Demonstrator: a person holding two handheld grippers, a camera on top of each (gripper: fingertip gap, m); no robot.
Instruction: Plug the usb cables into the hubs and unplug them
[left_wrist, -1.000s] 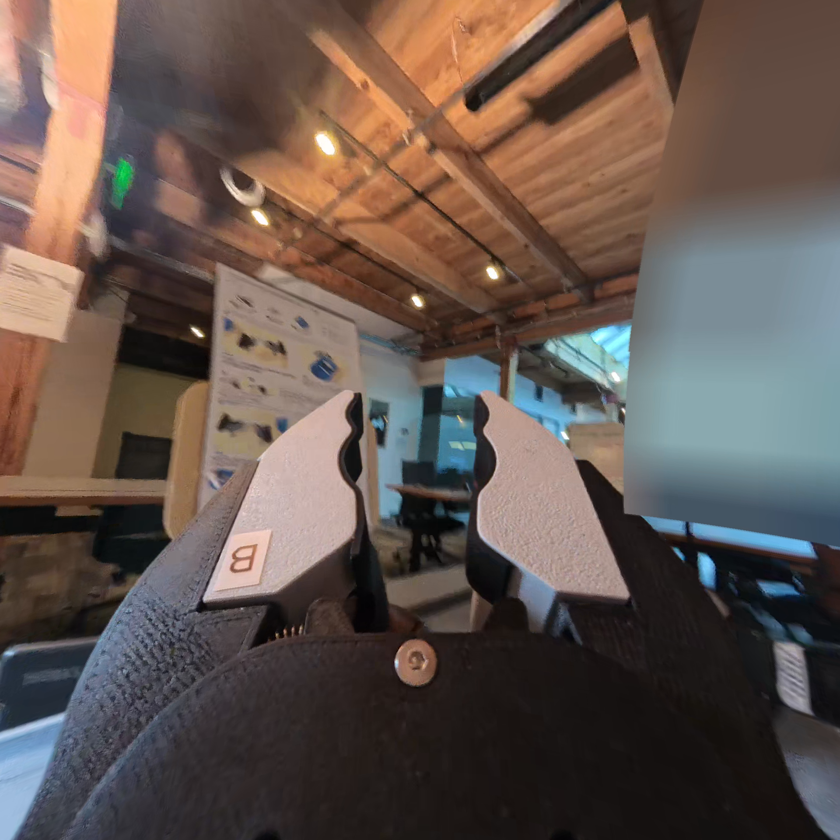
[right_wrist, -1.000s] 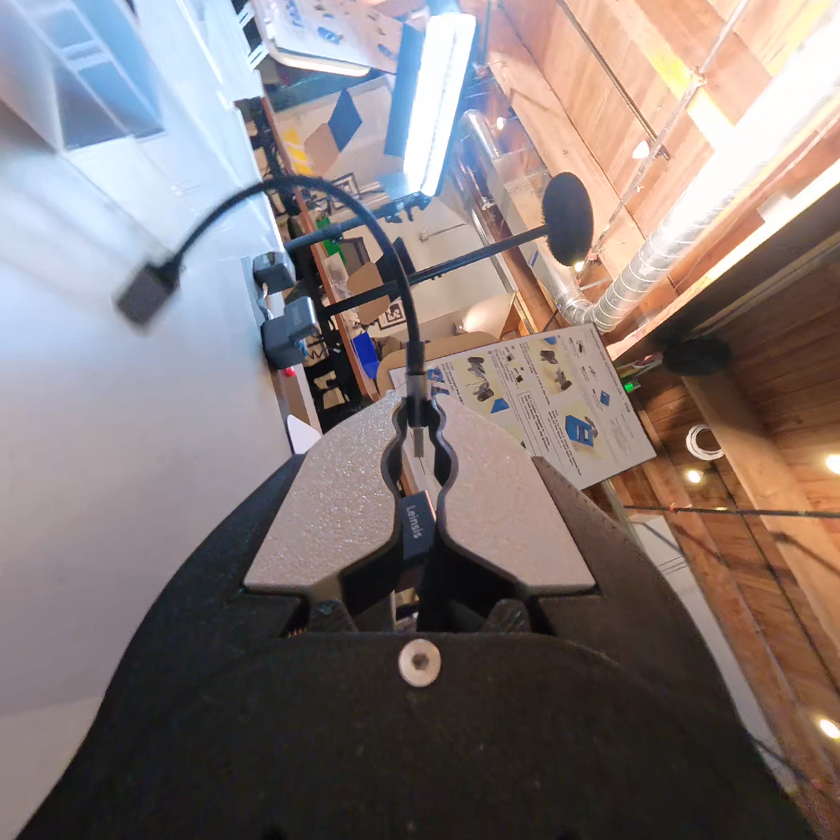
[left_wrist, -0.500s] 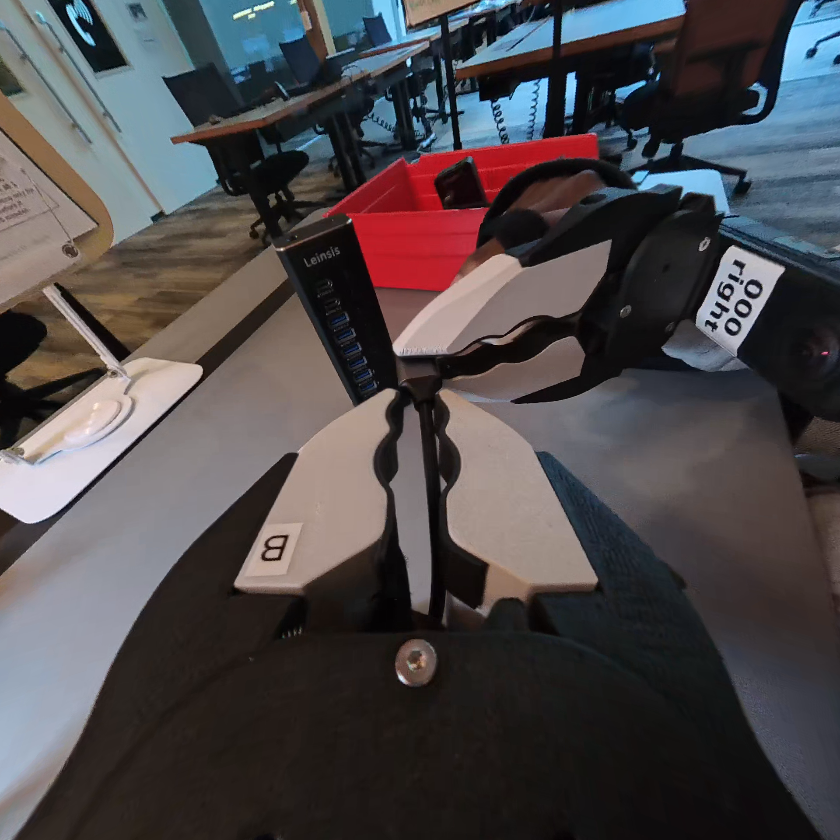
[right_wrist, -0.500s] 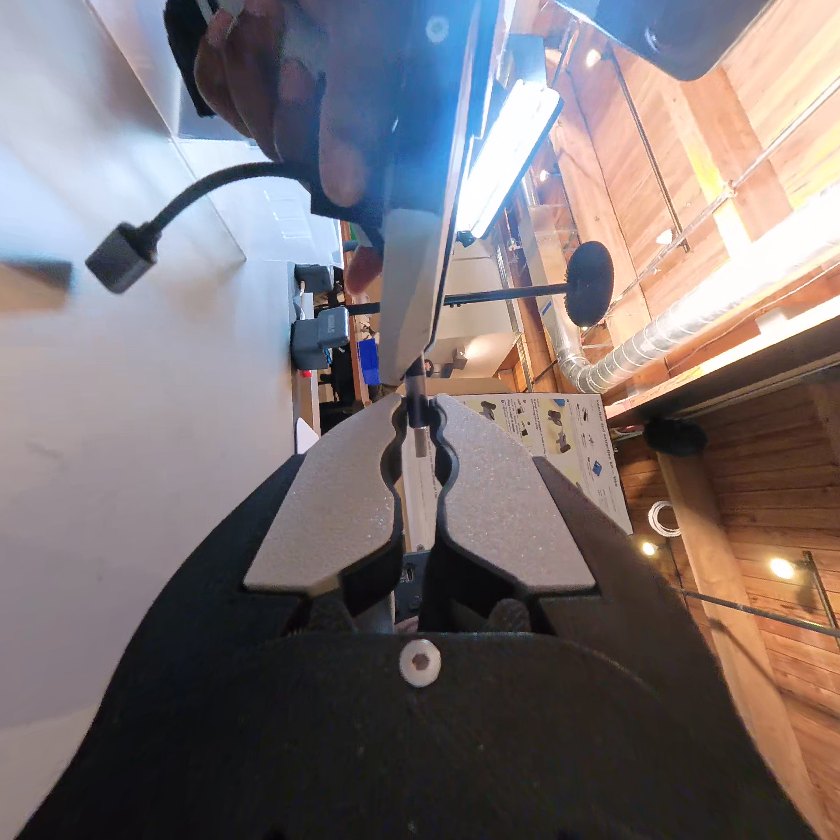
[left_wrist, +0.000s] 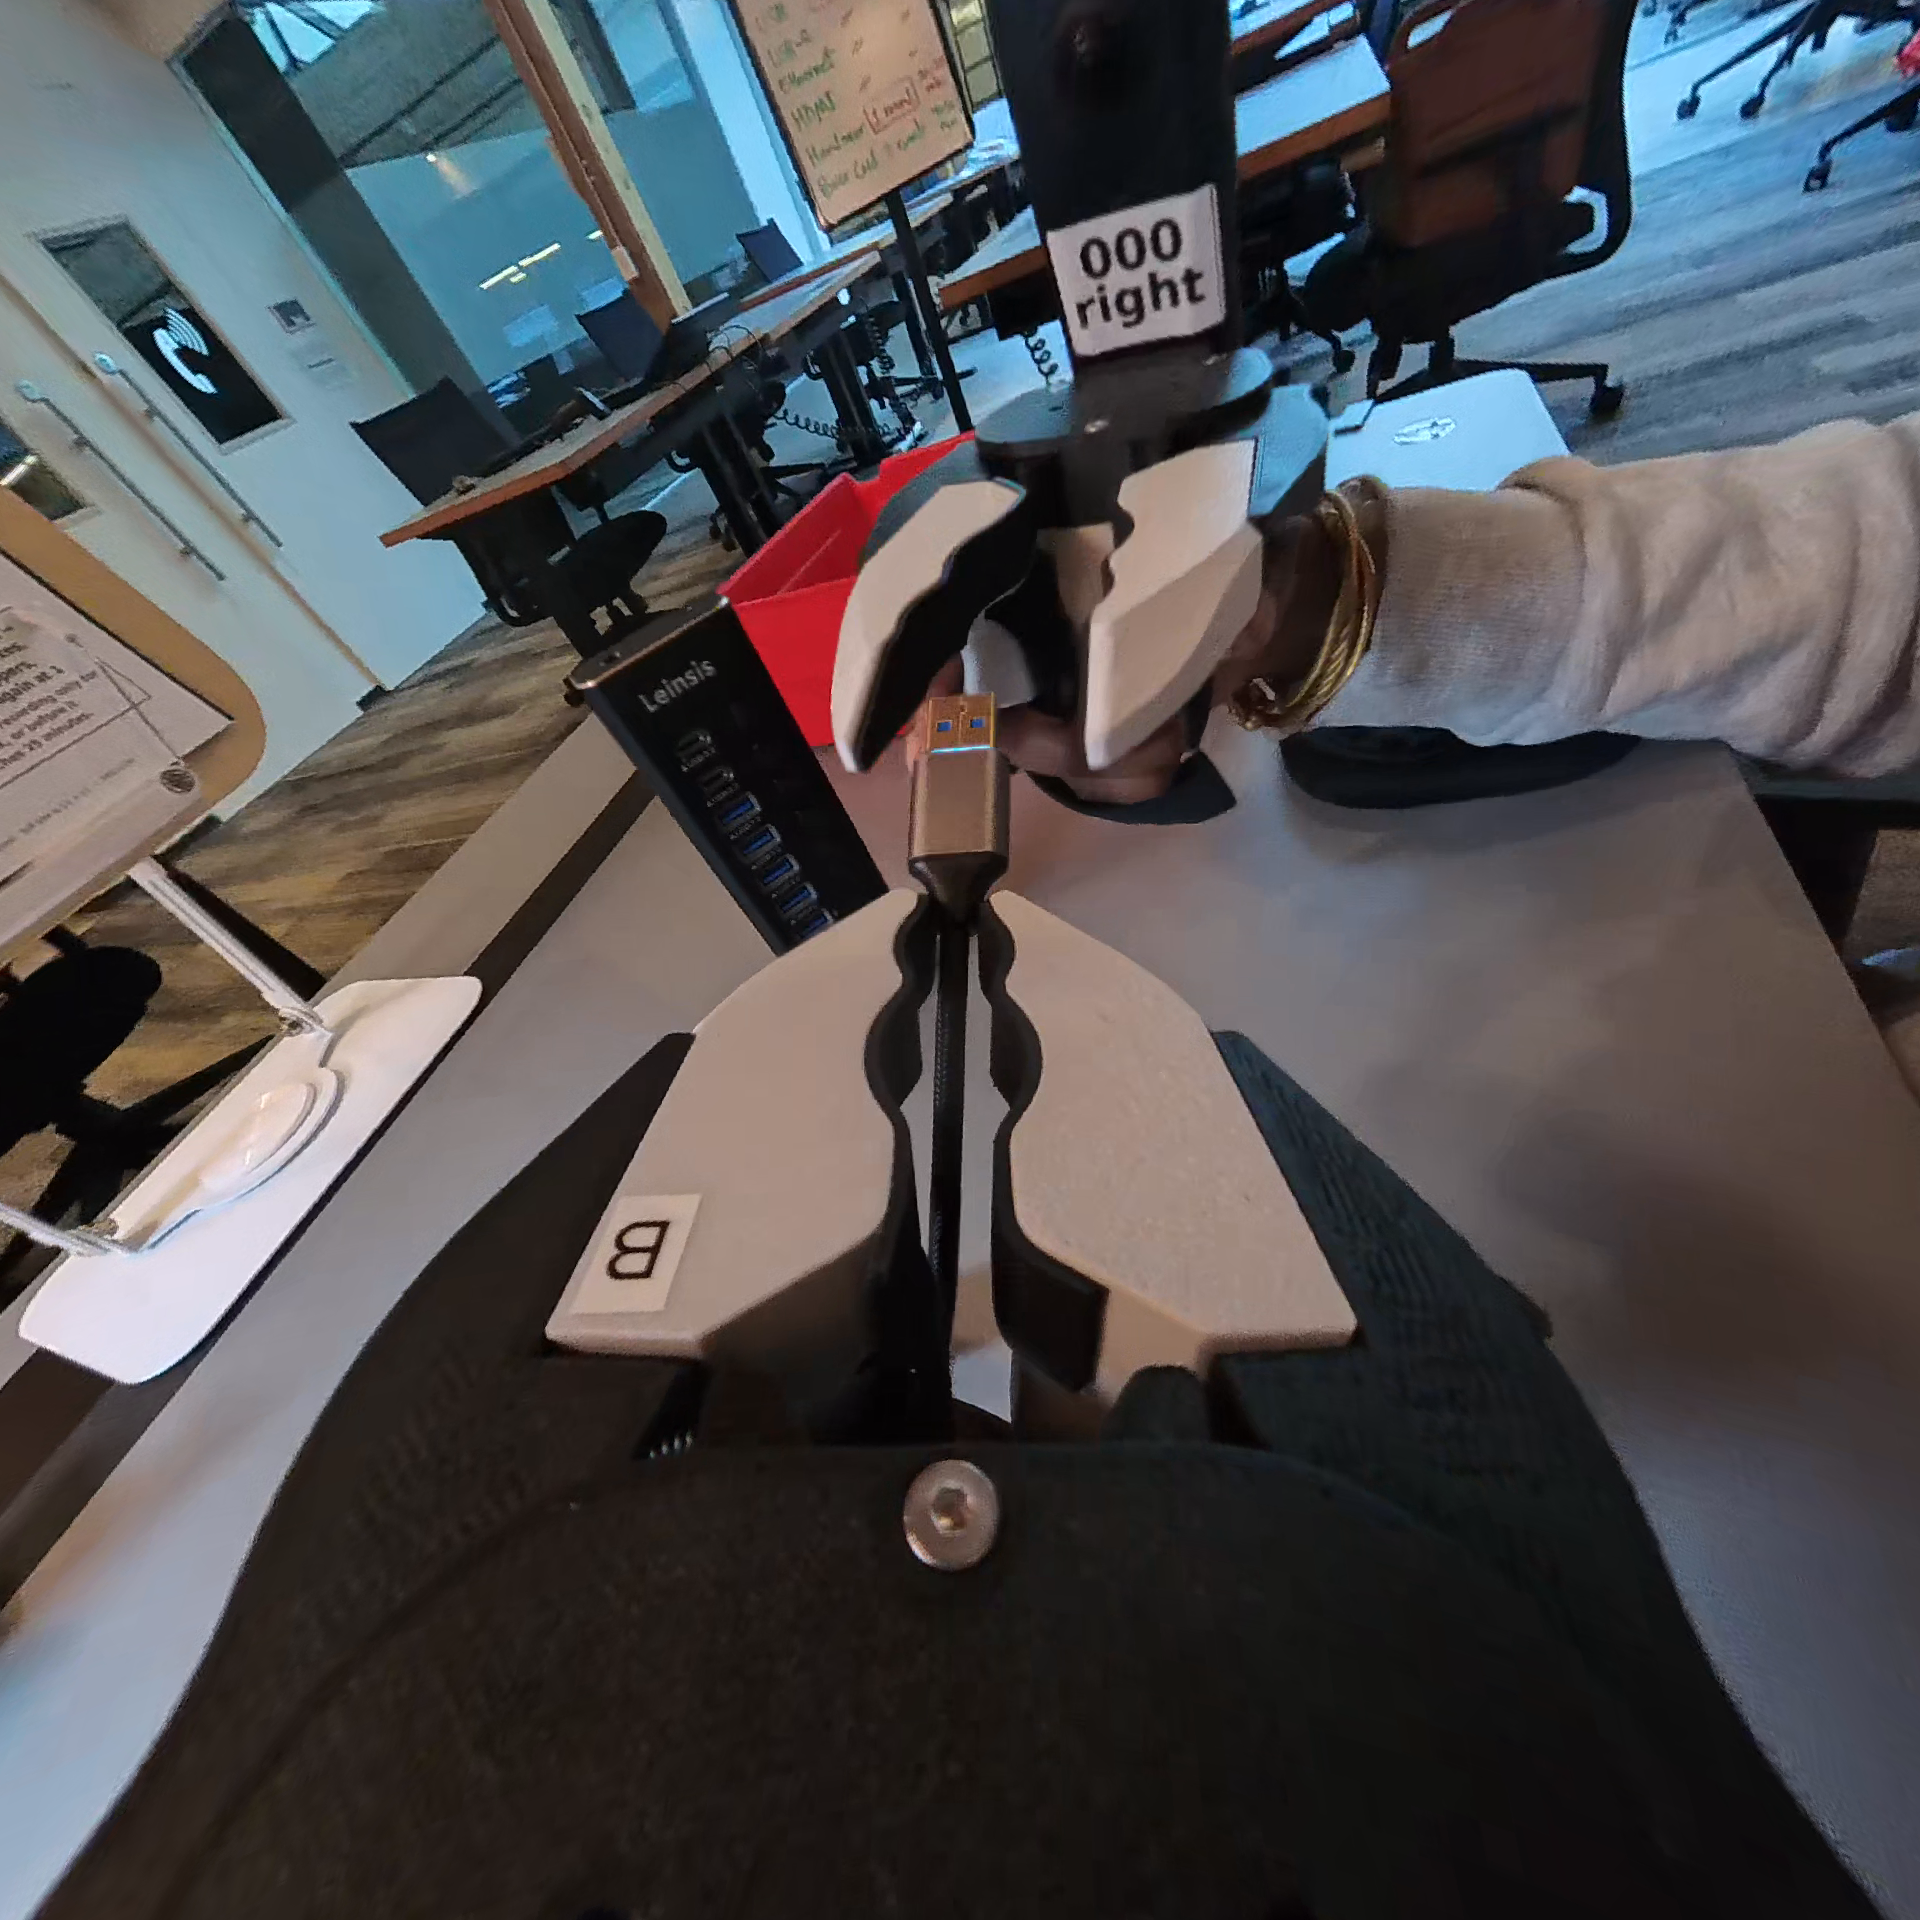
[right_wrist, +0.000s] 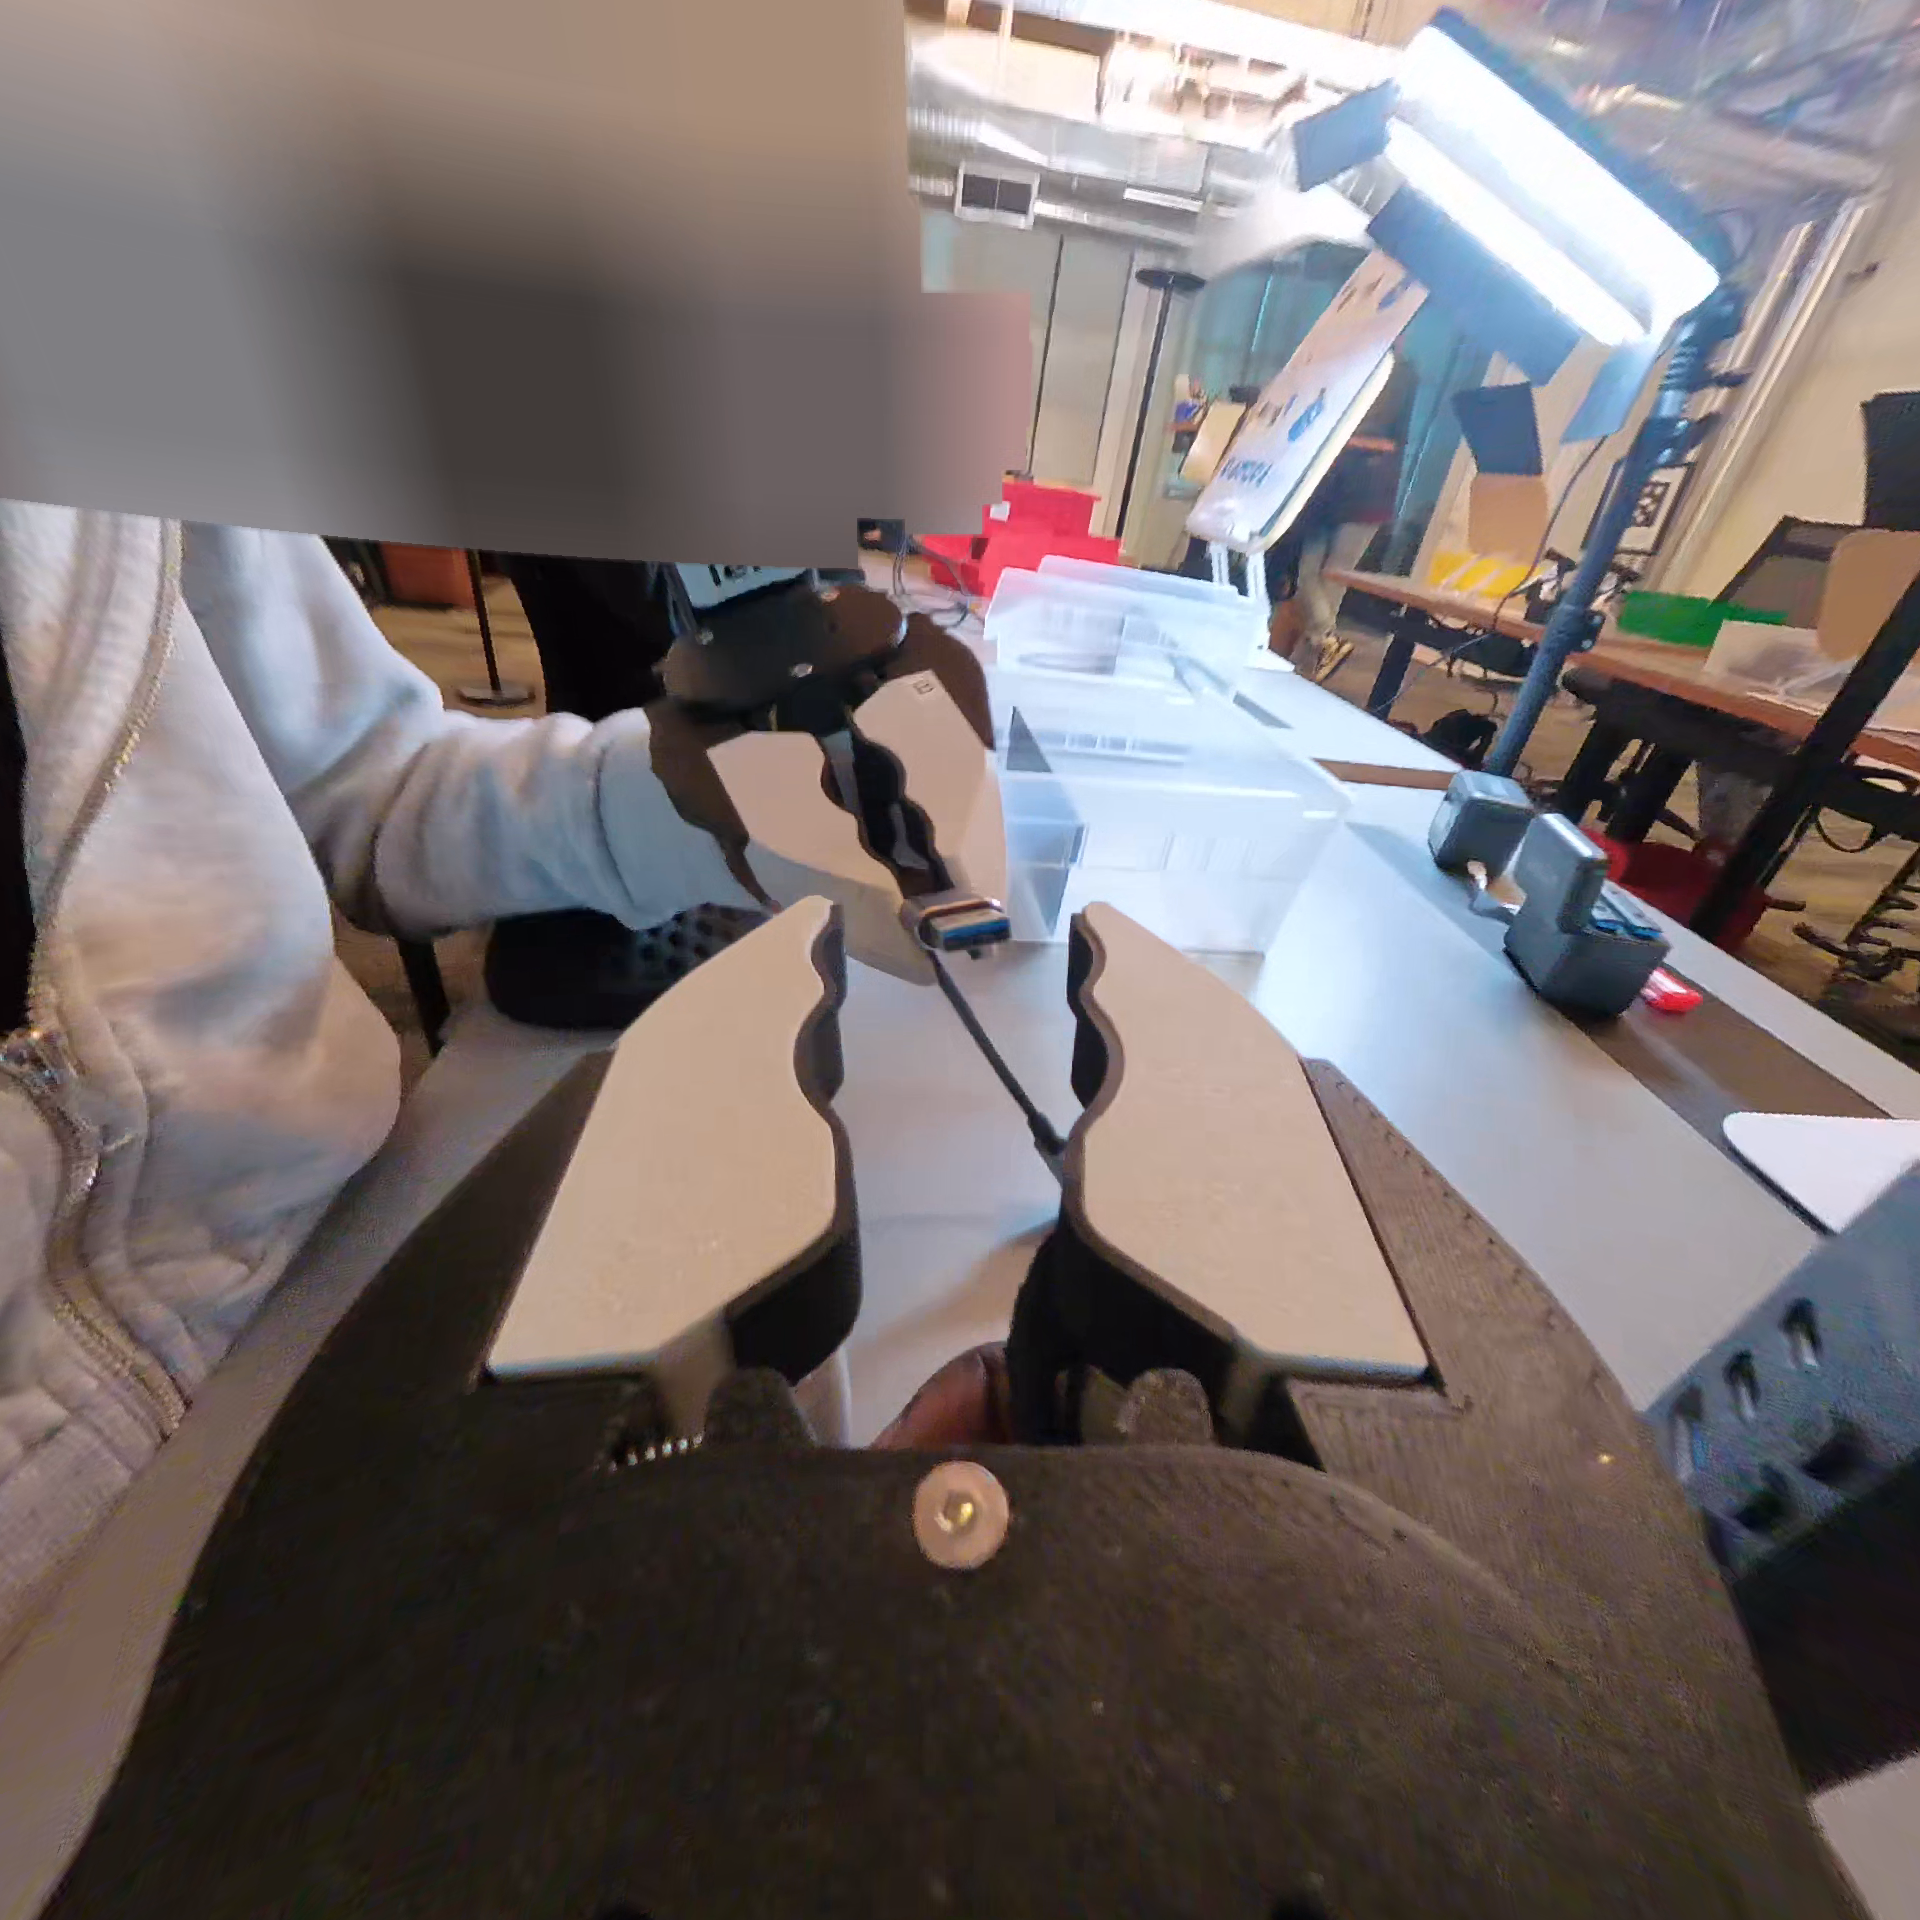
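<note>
My left gripper (left_wrist: 954, 904) is shut on a black braided USB cable (left_wrist: 948, 1091). Its grey plug (left_wrist: 958, 800) sticks out past the fingertips, metal end forward. My right gripper (left_wrist: 982, 750) is open just beyond, a finger on either side of the plug's tip. In the right wrist view, my right gripper (right_wrist: 951, 916) is open, with the plug (right_wrist: 961, 925) between its tips and the cable (right_wrist: 997, 1060) running down behind its right finger. The left gripper (right_wrist: 925, 891) holds the cable there. A tall black hub (left_wrist: 727, 790) stands on the grey table (left_wrist: 1403, 1039), left of the plug; it also shows at lower right (right_wrist: 1808, 1455).
A red bin (left_wrist: 800, 592) sits behind the hub. A white stand base (left_wrist: 239, 1164) lies left of the table edge. Clear plastic boxes (right_wrist: 1143, 790) and grey camera units (right_wrist: 1558, 904) stand on the table. A person's sleeve (left_wrist: 1662, 613) reaches in from the right. The grippers are tip to tip, or close to it. The right tips stand about 12 cm off the tall black hub (left_wrist: 727, 790).
My left gripper, open one second ago, has shut on the cable. My right gripper, shut on the cable before, has opened. Both views have swung down to the table.
</note>
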